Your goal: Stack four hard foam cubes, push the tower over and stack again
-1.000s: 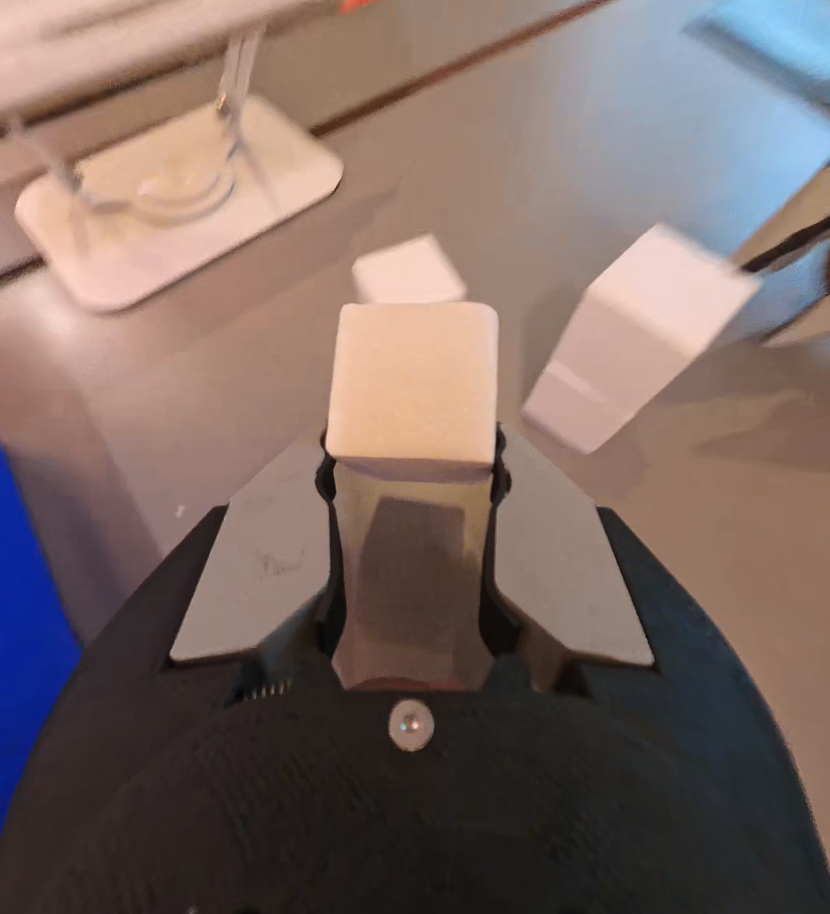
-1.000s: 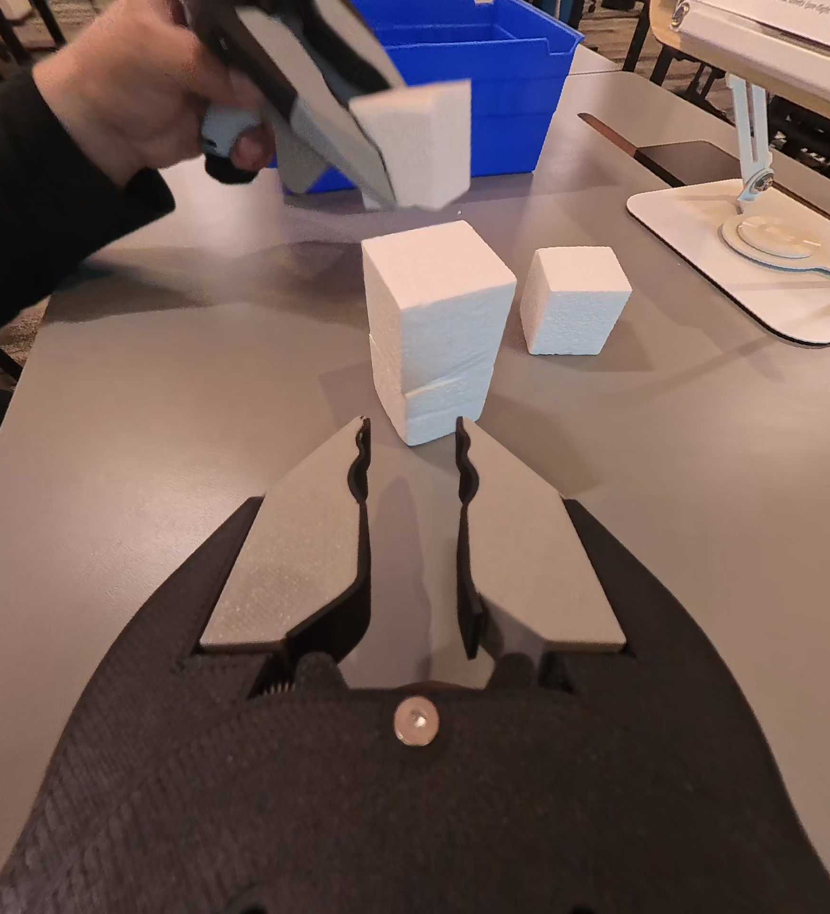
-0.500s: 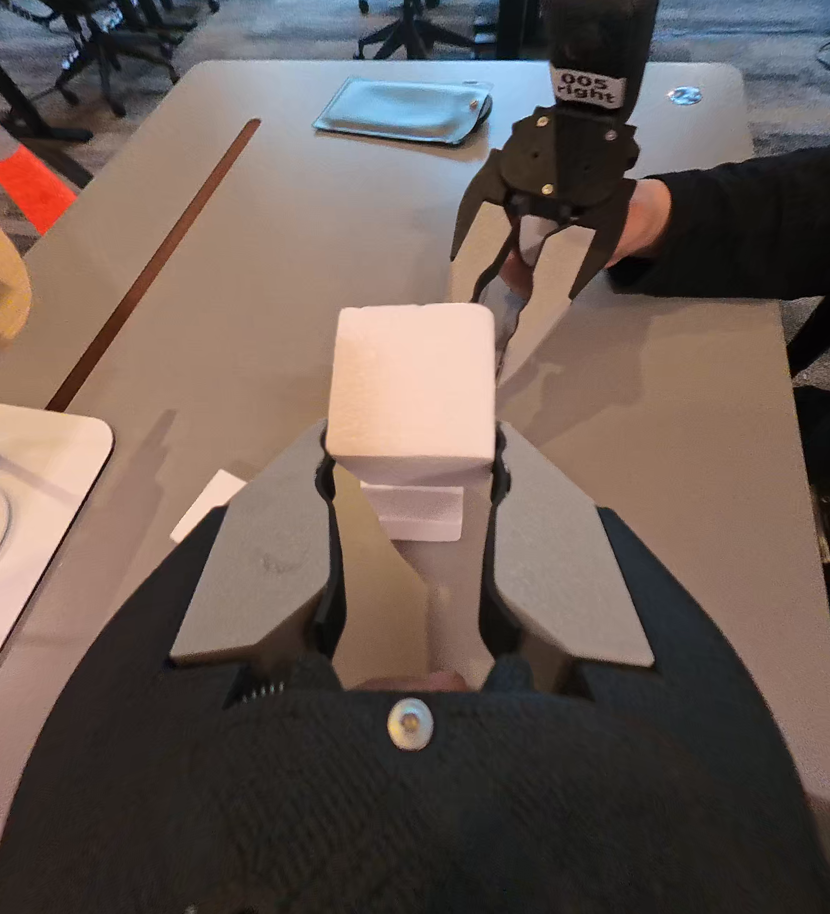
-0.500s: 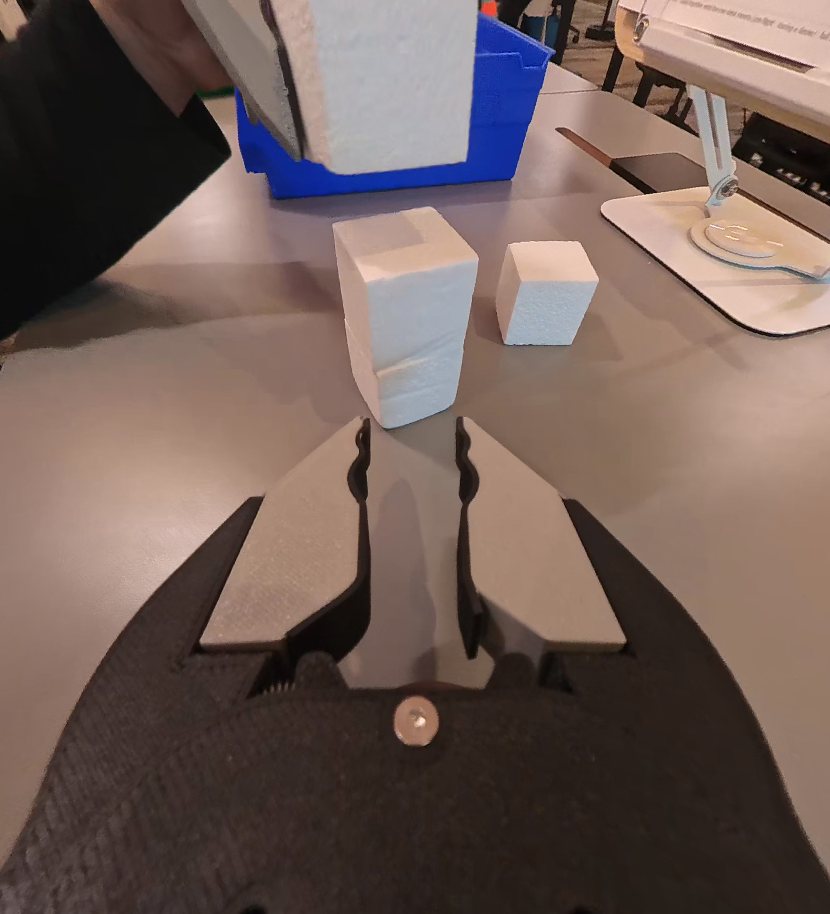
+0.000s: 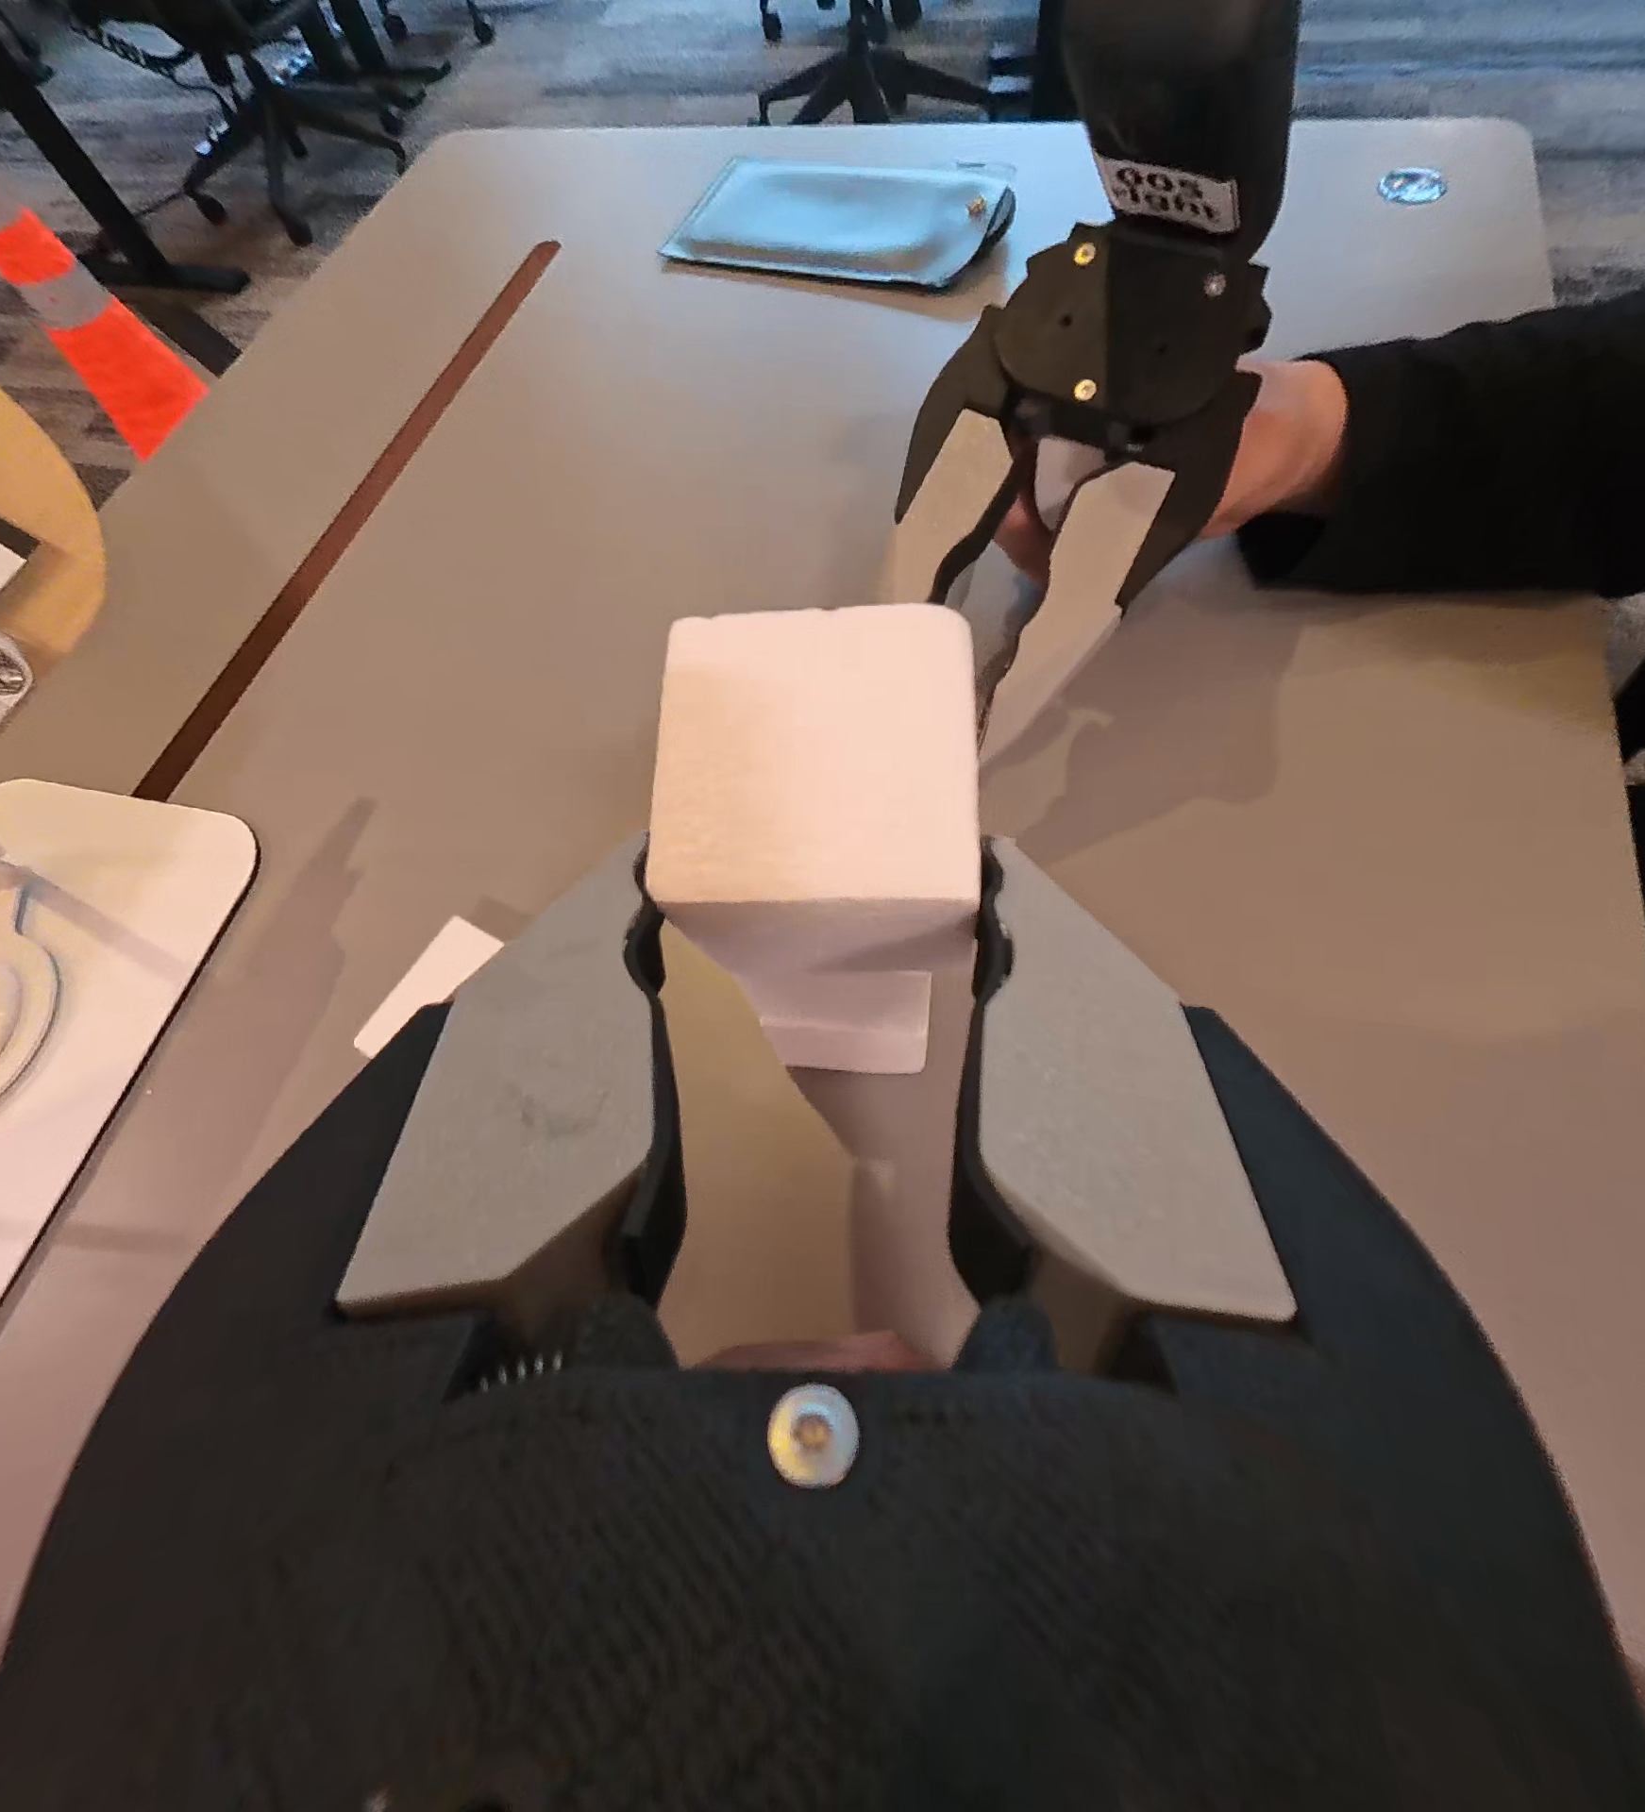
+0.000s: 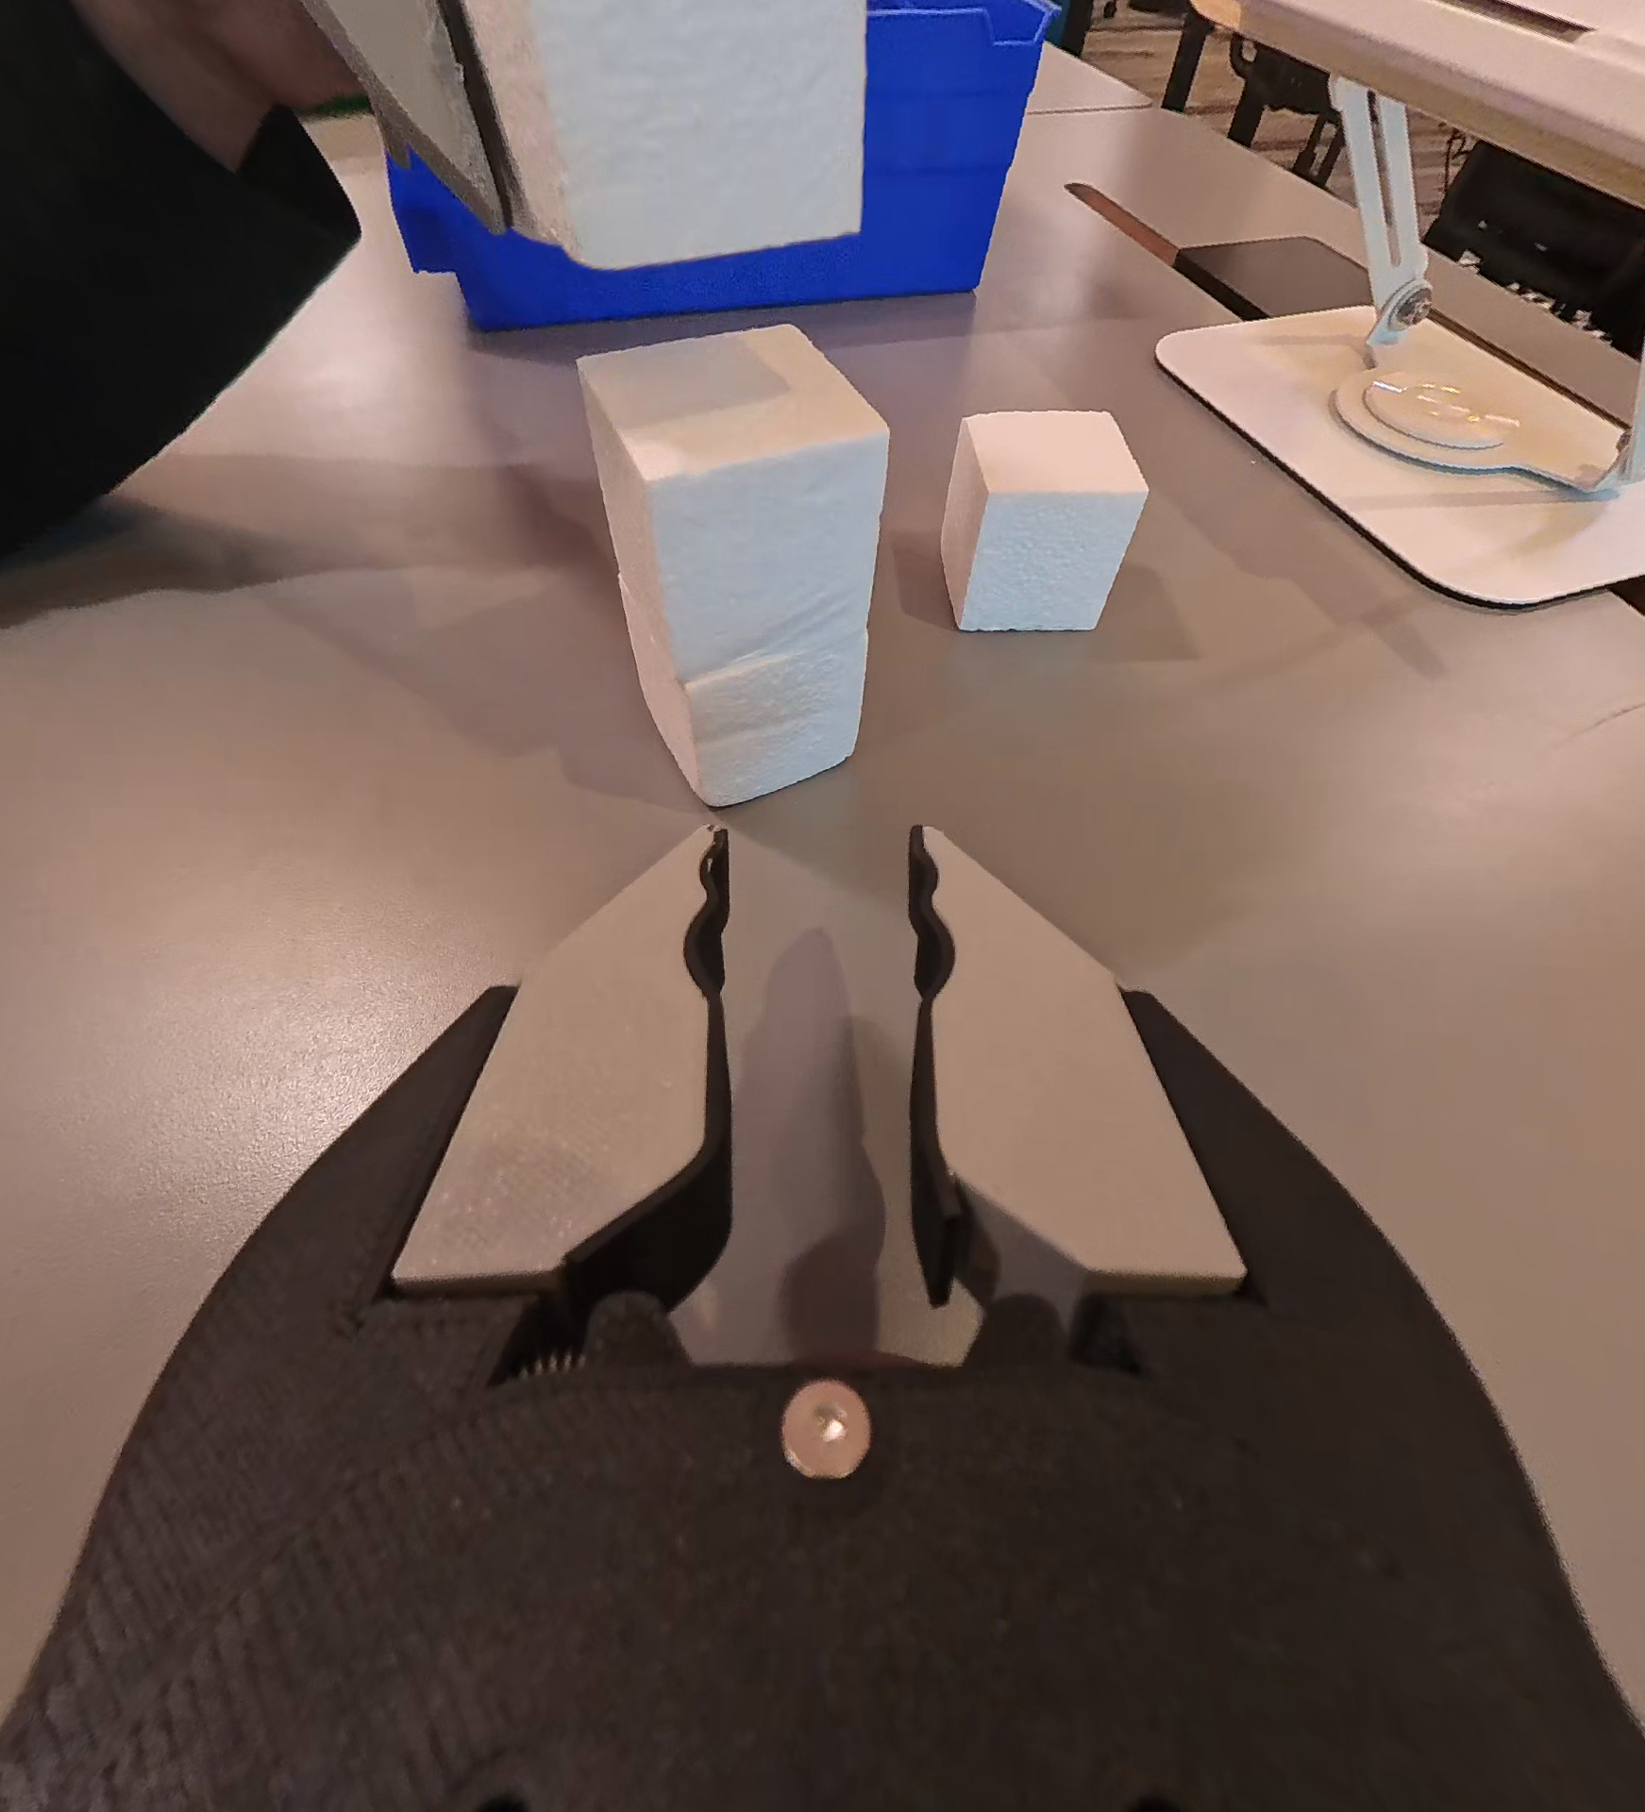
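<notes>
Left gripper (image 5: 813,887): jaws clamped on a white foam cube (image 5: 813,760), held in the air above the two-cube stack (image 6: 740,578) on the grey table (image 6: 1289,882). Right gripper (image 6: 816,848): jaws narrowly parted, empty, low, just short of the stack. Fourth cube (image 6: 1044,520) alone beside the stack, apart from it.
</notes>
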`<state>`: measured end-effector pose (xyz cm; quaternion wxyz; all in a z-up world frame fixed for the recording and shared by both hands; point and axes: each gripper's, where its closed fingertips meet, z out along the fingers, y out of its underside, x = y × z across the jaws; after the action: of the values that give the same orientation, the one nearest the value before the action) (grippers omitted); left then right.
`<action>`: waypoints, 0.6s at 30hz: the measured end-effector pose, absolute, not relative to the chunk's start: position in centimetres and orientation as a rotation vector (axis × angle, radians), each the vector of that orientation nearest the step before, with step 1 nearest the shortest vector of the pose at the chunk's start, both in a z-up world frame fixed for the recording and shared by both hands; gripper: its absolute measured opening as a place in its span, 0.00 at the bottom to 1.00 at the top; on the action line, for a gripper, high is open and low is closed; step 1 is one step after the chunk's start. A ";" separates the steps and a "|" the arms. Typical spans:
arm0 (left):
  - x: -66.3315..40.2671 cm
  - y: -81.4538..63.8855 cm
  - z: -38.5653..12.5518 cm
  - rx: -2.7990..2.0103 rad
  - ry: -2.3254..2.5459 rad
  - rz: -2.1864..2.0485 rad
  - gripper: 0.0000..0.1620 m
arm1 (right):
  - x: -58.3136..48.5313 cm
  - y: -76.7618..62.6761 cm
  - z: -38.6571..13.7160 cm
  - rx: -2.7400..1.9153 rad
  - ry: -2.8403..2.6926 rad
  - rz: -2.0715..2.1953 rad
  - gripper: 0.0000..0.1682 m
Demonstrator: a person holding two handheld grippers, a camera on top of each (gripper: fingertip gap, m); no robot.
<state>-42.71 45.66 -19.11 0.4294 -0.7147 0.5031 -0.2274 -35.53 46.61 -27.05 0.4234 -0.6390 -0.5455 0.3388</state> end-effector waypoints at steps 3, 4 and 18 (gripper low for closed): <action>-42.6 46.0 -19.2 -1.787 1.239 -0.569 0.38 | -35.6 46.5 -27.4 -1.614 -1.379 0.844 0.21; -42.6 46.1 -19.3 -1.788 1.232 -0.563 0.38 | -35.7 46.4 -27.5 -1.621 -1.390 0.836 0.21; -42.1 46.6 -20.4 -1.821 1.237 -0.536 0.38 | -35.8 46.0 -27.9 -1.626 -1.419 0.827 0.23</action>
<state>-42.09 46.59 -20.38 0.4241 -0.7279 0.4944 -0.2142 -35.84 45.98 -27.88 0.4034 -0.6437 -0.5619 0.3273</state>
